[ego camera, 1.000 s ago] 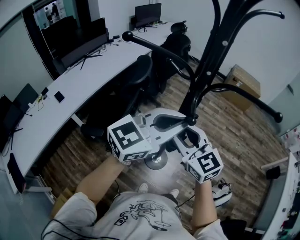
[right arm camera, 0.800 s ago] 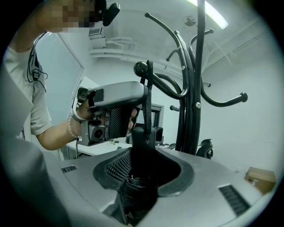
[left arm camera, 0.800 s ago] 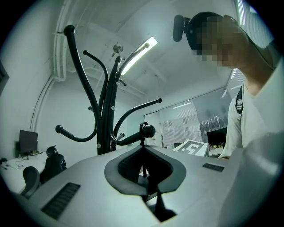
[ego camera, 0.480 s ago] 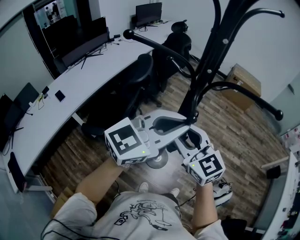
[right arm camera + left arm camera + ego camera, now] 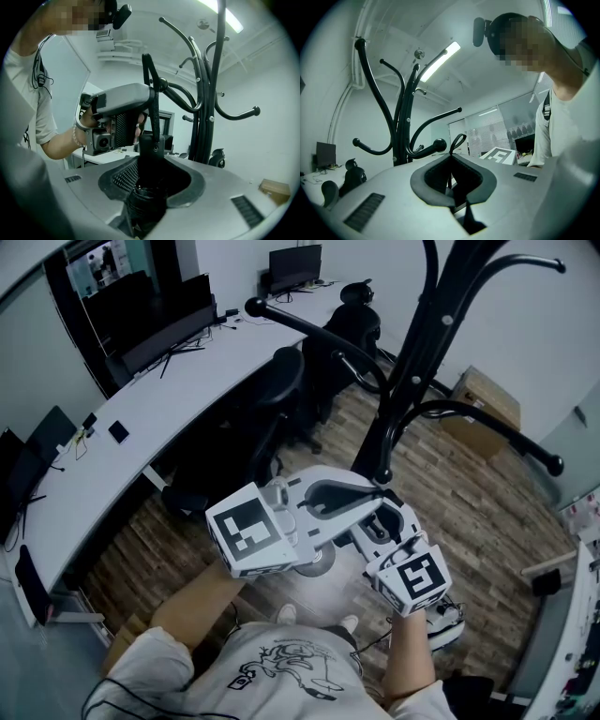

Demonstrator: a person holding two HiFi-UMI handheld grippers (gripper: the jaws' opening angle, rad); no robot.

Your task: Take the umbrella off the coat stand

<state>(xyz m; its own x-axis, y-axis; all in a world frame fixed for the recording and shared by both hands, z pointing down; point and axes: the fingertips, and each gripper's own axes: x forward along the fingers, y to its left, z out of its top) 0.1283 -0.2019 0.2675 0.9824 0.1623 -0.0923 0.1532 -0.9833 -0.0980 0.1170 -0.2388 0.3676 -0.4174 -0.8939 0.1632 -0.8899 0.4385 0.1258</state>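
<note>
The black folded umbrella [image 5: 151, 140] stands upright in our right gripper [image 5: 151, 174]. Its jaws squeeze the fat handle so the umbrella cannot drop. Our left gripper [image 5: 452, 180] is pressed together on the thin black strap loop [image 5: 457, 142] and holds it up tight so it can slide off. The loop is just beside the round ball end [image 5: 439, 145] of a curved hook on the tall black metal coat stand [image 5: 412, 381]. We cannot tell if the loop is free of it. All this is up in the air, well apart from the near edge of the long white desk [image 5: 178, 395]. We think lifting the loop over the ball comes next.
</note>
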